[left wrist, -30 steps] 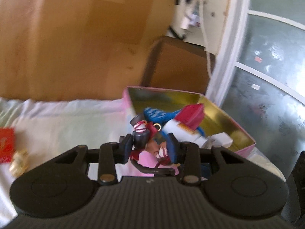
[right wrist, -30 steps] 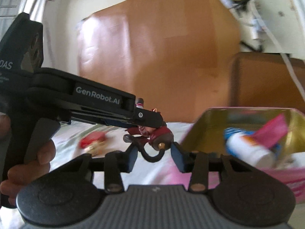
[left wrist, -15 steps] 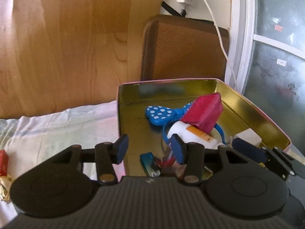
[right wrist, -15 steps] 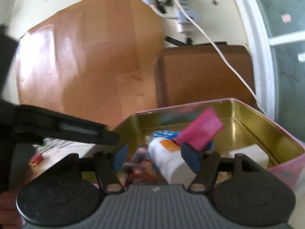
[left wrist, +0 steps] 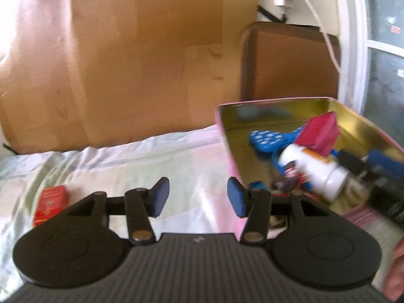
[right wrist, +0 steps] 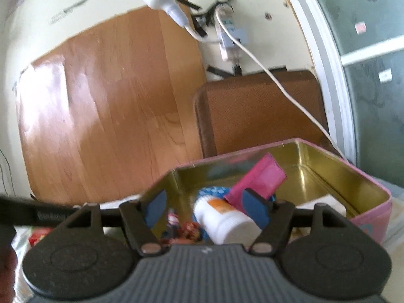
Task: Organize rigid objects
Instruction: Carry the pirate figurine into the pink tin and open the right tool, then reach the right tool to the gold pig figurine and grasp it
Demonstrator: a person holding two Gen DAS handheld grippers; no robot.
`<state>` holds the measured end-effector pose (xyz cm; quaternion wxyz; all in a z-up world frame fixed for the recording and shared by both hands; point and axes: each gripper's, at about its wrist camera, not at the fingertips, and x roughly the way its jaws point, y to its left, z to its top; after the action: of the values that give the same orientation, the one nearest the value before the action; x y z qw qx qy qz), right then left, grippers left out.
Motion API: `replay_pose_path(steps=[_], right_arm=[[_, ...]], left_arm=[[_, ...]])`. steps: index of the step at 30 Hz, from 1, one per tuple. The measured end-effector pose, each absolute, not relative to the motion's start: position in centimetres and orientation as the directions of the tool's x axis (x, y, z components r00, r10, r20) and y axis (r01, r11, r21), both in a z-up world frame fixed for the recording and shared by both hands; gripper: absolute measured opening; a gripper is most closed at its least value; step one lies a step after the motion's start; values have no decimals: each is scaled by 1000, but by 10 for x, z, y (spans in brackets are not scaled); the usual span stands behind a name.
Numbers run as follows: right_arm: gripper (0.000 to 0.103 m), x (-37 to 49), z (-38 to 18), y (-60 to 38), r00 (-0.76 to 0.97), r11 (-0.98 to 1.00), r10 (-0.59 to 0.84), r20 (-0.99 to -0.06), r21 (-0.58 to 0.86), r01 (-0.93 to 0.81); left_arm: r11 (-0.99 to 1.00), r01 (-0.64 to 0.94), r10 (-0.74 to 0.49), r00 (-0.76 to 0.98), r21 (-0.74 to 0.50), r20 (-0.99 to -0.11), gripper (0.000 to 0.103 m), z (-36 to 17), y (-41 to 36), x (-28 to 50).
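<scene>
Red box [left wrist: 50, 203] sits on the bedsheet [left wrist: 141, 161], well left of the pink tin [left wrist: 363, 213]. My left gripper [left wrist: 196, 197] has jaws apart, nothing btwn. Right gripper [right wrist: 205, 208] jaws opening, empty, over the tin by the white bottle [right wrist: 223, 219]. Risk: right fingers snag the bottle or tin rim on exit and tip the crowded tin. Slack sheet could ruck under a grab.

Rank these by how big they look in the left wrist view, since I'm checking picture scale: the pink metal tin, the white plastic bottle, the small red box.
1. Pink metal tin
2. White plastic bottle
3. Small red box

The bottle and box look close in size; blur leaves that order unsure.
</scene>
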<state>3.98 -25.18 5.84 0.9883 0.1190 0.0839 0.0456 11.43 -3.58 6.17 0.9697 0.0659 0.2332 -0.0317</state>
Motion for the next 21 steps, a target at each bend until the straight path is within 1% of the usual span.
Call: replay_pose_path(steps=[2,5,14,21], right_arm=[[68,35,63,-244,982,968,124,-144,234,-88],[68,33,67,-228,974,967,164,-159,222,-126],[70,26,73,-151,941,957,289,-179,93,-276],[70,26,67,-97,896,924,376,-234,22,-382]], left_arm=[[992,69,-13,886,104,-464,54,58,-22,113],[995,30,21,879,99,-476,54,52,-1,111],[991,-98,132,853,94,-505,55,33,69,109],[981,-170,194,837,94,-512,56,20,113,106]])
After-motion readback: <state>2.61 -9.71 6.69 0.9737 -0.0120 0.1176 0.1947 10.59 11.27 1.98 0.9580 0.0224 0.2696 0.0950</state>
